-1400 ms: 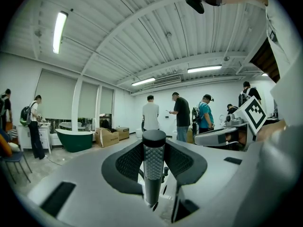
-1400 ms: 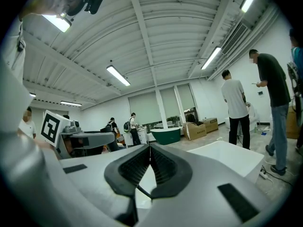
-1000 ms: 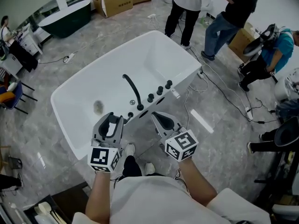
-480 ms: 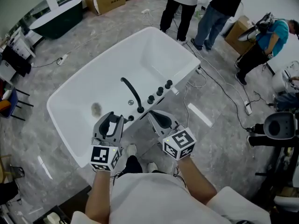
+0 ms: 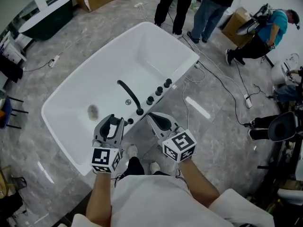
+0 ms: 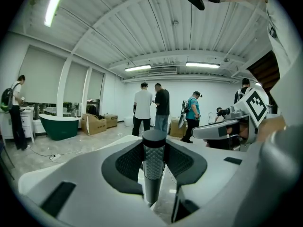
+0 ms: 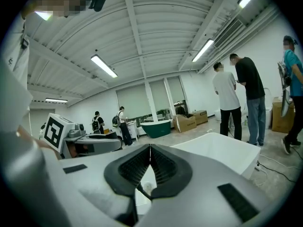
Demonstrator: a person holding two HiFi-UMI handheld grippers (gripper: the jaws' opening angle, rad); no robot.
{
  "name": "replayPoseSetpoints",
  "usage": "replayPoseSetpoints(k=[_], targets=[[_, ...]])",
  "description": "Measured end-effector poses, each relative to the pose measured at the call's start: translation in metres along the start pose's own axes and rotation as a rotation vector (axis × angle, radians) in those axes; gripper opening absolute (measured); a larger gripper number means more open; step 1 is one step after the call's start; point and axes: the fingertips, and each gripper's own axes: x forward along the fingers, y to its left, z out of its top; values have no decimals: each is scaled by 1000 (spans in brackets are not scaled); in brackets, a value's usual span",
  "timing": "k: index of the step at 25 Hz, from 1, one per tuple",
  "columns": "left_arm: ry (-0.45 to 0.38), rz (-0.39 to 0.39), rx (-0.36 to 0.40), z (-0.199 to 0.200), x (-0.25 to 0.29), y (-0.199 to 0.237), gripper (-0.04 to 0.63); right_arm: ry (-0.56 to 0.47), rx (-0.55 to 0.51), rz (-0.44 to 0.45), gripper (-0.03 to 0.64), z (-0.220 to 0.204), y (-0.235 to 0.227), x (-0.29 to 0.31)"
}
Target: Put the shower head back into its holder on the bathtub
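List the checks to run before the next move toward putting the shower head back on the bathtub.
1. Shower head gripped: ok. The left tongs are closed on its dark textured handle.
2. Right tongs free to help: ok. They are shut with nothing between them.
3. Holder located: cannot tell. A row of black fittings lines the near rim of the bathtub, but which one is the holder is unclear.
4. Hose routing: cannot tell. No hose shows in any view.
5. Bystanders clear: ok. The people stand beyond the tub's far end.
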Motion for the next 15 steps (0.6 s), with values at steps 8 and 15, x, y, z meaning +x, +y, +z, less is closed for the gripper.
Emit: replayPoseSetpoints(k=[8, 15], targets=[[42, -45, -3, -19, 34, 21, 144, 44, 26, -41, 17, -17, -20, 15], [99, -66, -1, -46, 59, 32, 144, 87, 49, -71, 17, -40, -41, 24]])
